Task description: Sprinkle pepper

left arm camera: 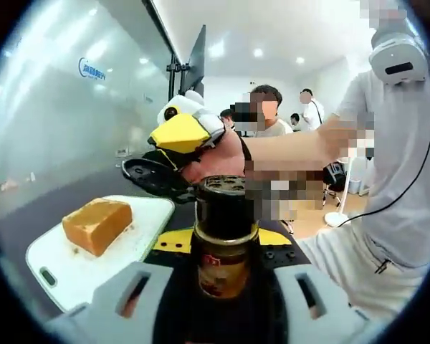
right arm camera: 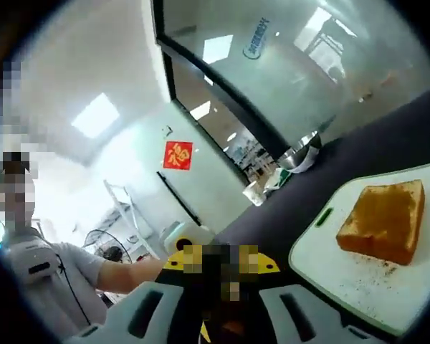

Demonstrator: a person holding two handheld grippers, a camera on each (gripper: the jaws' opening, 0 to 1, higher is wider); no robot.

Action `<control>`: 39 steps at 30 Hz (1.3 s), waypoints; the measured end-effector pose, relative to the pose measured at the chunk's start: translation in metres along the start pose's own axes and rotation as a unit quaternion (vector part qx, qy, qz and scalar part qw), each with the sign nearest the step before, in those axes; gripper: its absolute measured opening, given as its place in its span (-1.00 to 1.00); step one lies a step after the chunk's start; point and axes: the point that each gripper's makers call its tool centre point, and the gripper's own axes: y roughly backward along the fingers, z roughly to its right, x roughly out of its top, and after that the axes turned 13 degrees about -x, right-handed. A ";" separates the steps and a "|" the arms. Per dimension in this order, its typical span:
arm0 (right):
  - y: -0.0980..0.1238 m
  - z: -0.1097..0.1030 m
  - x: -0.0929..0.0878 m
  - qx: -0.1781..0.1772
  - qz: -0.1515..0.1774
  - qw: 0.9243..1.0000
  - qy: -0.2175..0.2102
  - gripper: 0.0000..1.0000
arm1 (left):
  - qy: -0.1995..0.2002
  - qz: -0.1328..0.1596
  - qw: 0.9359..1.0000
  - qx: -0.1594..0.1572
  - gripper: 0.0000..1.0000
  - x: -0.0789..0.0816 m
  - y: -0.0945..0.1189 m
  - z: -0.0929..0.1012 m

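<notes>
My left gripper [left arm camera: 218, 290] is shut on a dark pepper bottle [left arm camera: 222, 247] with a gold band and a red label, held upright between its grey jaws. Just behind the bottle's black perforated cap [left arm camera: 222, 188], a hand holds my right gripper [left arm camera: 188, 136], a yellow and white body whose fingertips are hidden. A thick slice of browned toast [left arm camera: 97, 223] lies on a white cutting board [left arm camera: 72, 276] at the left, below the bottle. In the right gripper view the toast [right arm camera: 383, 218] lies at the right on the board [right arm camera: 387, 301], with dark specks beside it. A blurred dark shape sits between my right gripper's [right arm camera: 218, 312] jaws.
The board rests on a dark table [right arm camera: 387, 150] beside a glass wall [left arm camera: 64, 107]. A person in white [left arm camera: 408, 179] stands close at the right of the left gripper view. Other people [left arm camera: 269, 107] stand in the room behind. A metal bowl [right arm camera: 297, 156] is at the table's far end.
</notes>
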 end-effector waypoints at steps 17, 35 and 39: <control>0.003 -0.008 -0.004 -0.012 -0.003 0.989 0.147 -0.98 | 0.009 0.013 1.000 -0.019 -0.61 0.001 -0.003 0.006; 0.012 -0.031 -0.001 -0.052 0.062 0.897 0.436 -1.00 | 0.017 0.019 0.999 -0.023 -0.60 0.001 -0.003 0.007; 0.014 -0.037 -0.007 -0.063 0.043 0.870 0.488 -1.00 | 0.019 0.020 0.999 -0.022 -0.60 0.001 -0.002 0.006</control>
